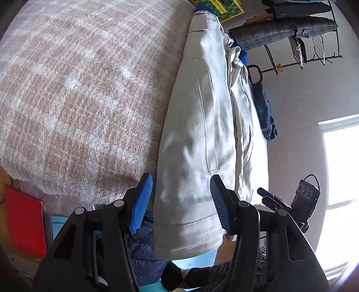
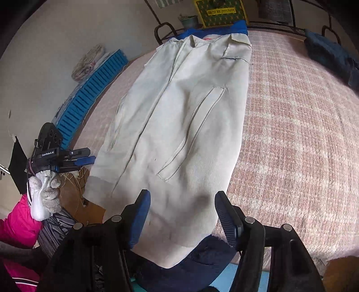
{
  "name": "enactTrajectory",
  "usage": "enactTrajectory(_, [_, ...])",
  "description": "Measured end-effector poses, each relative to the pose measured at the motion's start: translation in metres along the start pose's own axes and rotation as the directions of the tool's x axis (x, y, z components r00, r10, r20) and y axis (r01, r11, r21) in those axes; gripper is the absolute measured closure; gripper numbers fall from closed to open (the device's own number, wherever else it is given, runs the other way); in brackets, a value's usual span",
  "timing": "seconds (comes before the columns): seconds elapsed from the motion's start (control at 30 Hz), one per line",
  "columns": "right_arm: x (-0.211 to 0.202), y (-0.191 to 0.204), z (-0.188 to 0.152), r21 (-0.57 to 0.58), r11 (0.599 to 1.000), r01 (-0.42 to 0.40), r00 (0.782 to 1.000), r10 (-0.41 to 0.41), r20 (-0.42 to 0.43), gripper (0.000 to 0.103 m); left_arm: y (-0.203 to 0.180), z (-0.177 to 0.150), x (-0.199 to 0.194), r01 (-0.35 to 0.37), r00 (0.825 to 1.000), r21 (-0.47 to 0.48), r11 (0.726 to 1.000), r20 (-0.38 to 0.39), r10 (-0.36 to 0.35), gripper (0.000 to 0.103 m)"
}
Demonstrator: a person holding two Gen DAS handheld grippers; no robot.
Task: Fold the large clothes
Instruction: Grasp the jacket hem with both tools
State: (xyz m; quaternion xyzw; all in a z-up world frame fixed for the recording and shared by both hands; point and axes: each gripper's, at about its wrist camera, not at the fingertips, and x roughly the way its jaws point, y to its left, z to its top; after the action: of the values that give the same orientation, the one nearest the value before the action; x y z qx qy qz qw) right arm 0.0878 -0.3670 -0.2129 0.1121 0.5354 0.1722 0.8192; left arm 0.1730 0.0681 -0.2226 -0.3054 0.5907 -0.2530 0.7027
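Observation:
A pale grey-beige jacket [image 2: 179,125] with a blue collar lining lies lengthwise on the pink plaid bed blanket [image 2: 298,139], its hem hanging over the near bed edge. It also shows in the left wrist view [image 1: 202,139], folded into a long narrow strip. My left gripper [image 1: 181,197] is open, its blue pads either side of the jacket's hem end, not closed on it. My right gripper [image 2: 182,209] is open, its jaws standing over the hem. The left gripper also shows in the right wrist view [image 2: 85,158] beside the jacket's left edge, held by a gloved hand.
The blanket [image 1: 67,101] covers the bed. A dark blue padded garment [image 1: 143,253] lies below the hem. A rack with hanging clothes [image 1: 291,33], a dark blue cloth [image 2: 332,56], a blue slatted board [image 2: 89,94], a yellow-green box [image 2: 221,12] and a bright window [image 1: 341,179] surround the bed.

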Motion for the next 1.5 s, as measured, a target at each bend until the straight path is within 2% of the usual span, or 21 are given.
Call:
enactTrajectory(0.13, [0.002, -0.017, -0.018, 0.071, 0.996, -0.053, 0.998, 0.055, -0.034, 0.037, 0.011, -0.011, 0.000, 0.036, 0.999, -0.027, 0.999, -0.032, -0.037, 0.048])
enactTrajectory(0.23, [0.009, -0.029, -0.035, 0.140, 0.985, -0.099, 0.994, 0.106, -0.042, 0.033, 0.013, -0.013, 0.001, 0.073, 0.997, -0.054, 0.996, -0.027, -0.075, 0.041])
enactTrajectory(0.33, [0.021, -0.033, -0.044, 0.188, 0.972, -0.141, 0.985, 0.158, -0.076, 0.033, 0.006, -0.017, 0.002, 0.064, 0.998, -0.042, 0.997, -0.022, -0.065, 0.040])
enactTrajectory(0.4, [0.028, -0.030, -0.045, 0.187, 0.970, -0.154, 0.982, 0.172, -0.084, 0.033, 0.002, -0.021, 0.007, 0.068, 0.997, -0.036, 0.997, -0.046, -0.069, 0.040])
enactTrajectory(0.5, [0.039, -0.018, -0.038, 0.166, 0.971, -0.174, 0.978, 0.191, -0.089, 0.033, -0.004, -0.028, 0.011, 0.039, 0.997, -0.002, 0.999, -0.062, -0.039, 0.040])
enactTrajectory(0.6, [0.052, -0.006, -0.036, 0.146, 0.971, -0.189, 0.973, 0.205, -0.110, 0.033, 0.000, -0.034, 0.024, 0.030, 0.994, -0.024, 0.999, -0.108, -0.032, 0.040])
enactTrajectory(0.67, [0.059, 0.002, -0.034, 0.121, 0.978, -0.168, 0.975, 0.183, -0.125, 0.032, 0.003, -0.038, 0.033, 0.033, 0.991, -0.041, 0.999, -0.130, -0.038, 0.040])
enactTrajectory(0.73, [0.065, 0.004, -0.032, 0.118, 0.979, -0.168, 0.974, 0.184, -0.134, 0.032, 0.000, -0.041, 0.037, 0.038, 0.990, -0.036, 0.999, -0.134, -0.042, 0.040])
enactTrajectory(0.8, [0.069, 0.007, -0.029, 0.110, 0.978, -0.180, 0.971, 0.194, -0.142, 0.030, -0.009, -0.043, 0.039, 0.006, 0.992, 0.004, 1.000, -0.130, -0.005, 0.040])
enactTrajectory(0.87, [0.073, 0.009, -0.027, 0.105, 0.974, -0.200, 0.964, 0.215, -0.159, 0.030, -0.014, -0.046, 0.038, 0.001, 0.992, 0.016, 1.000, -0.128, 0.001, 0.044])
enactTrajectory(0.97, [0.080, 0.019, -0.025, 0.119, 0.968, -0.221, 0.957, 0.239, -0.168, 0.033, -0.017, -0.048, 0.034, 0.000, 0.992, 0.002, 1.000, -0.123, 0.000, 0.055])
enactTrajectory(1.0, [0.079, 0.021, -0.024, 0.130, 0.965, -0.230, 0.954, 0.250, -0.167, 0.037, -0.017, -0.049, 0.030, 0.001, 0.993, -0.006, 1.000, -0.117, -0.002, 0.058])
enactTrajectory(1.07, [0.072, 0.028, -0.025, 0.137, 0.949, -0.283, 0.939, 0.303, -0.165, 0.042, -0.026, -0.051, 0.021, 0.014, 0.995, 0.007, 1.000, -0.099, -0.014, 0.063])
enactTrajectory(1.2, [0.054, 0.044, -0.023, 0.106, 0.932, -0.345, 0.925, 0.357, -0.127, 0.054, -0.042, -0.054, 0.008, 0.034, 0.995, 0.047, 0.998, -0.090, -0.030, 0.066])
enactTrajectory(1.27, [0.052, 0.041, -0.019, 0.145, 0.902, -0.407, 0.902, 0.422, -0.089, 0.054, -0.045, -0.051, 0.008, 0.054, 0.994, 0.049, 0.997, -0.097, -0.049, 0.067])
enactTrajectory(1.3, [0.056, 0.041, -0.018, 0.155, 0.899, -0.409, 0.901, 0.425, -0.088, 0.054, -0.045, -0.050, 0.010, 0.051, 0.994, 0.043, 0.998, -0.099, -0.047, 0.068])
enactTrajectory(1.4, [0.063, 0.052, -0.023, 0.109, 0.931, -0.348, 0.928, 0.359, -0.101, 0.066, -0.050, -0.047, 0.011, 0.053, 0.994, 0.039, 0.998, -0.093, -0.050, 0.071])
enactTrajectory(1.5, [0.051, 0.051, -0.024, 0.107, 0.925, -0.365, 0.926, 0.372, -0.057, 0.076, -0.054, -0.045, 0.003, 0.098, 0.993, 0.034, 0.995, -0.074, -0.095, 0.073])
